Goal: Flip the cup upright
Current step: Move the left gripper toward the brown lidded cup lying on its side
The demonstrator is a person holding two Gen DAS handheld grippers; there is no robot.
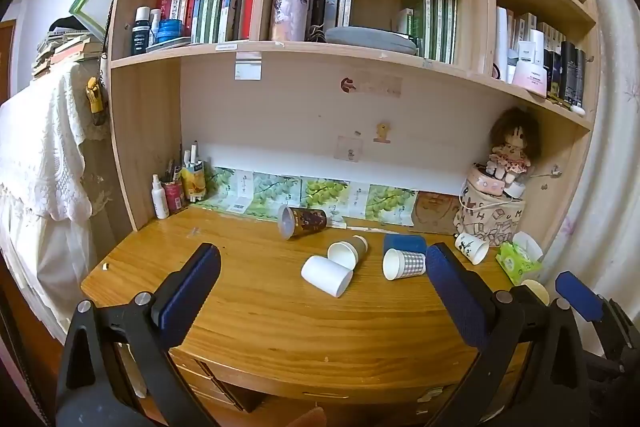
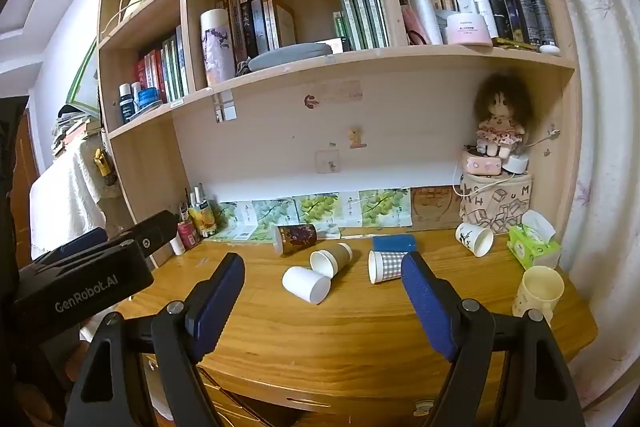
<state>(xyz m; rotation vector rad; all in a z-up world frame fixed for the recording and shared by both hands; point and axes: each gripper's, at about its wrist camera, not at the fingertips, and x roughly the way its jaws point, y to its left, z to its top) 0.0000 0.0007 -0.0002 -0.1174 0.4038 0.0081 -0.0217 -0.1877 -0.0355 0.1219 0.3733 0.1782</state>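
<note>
Several paper cups lie on their sides on the wooden desk [image 1: 260,311]: a plain white cup [image 1: 326,275] [image 2: 306,283], a brown cup [image 1: 347,251] [image 2: 330,259], a checked cup [image 1: 404,263] [image 2: 385,265], a dark patterned cup [image 1: 302,221] [image 2: 295,238] at the back, and a white printed cup [image 1: 472,247] [image 2: 474,239] at the right. A cream mug [image 2: 538,291] stands upright at the right. My left gripper [image 1: 320,283] is open and empty above the desk's front. My right gripper [image 2: 322,291] is open and empty, likewise short of the cups.
A blue sponge [image 1: 404,243] lies behind the checked cup. A green tissue pack [image 2: 534,247], a printed bag with a doll [image 2: 496,203] and bottles [image 1: 172,187] line the back. Shelves of books [image 1: 208,3] hang overhead. The left gripper's body [image 2: 80,279] shows at left.
</note>
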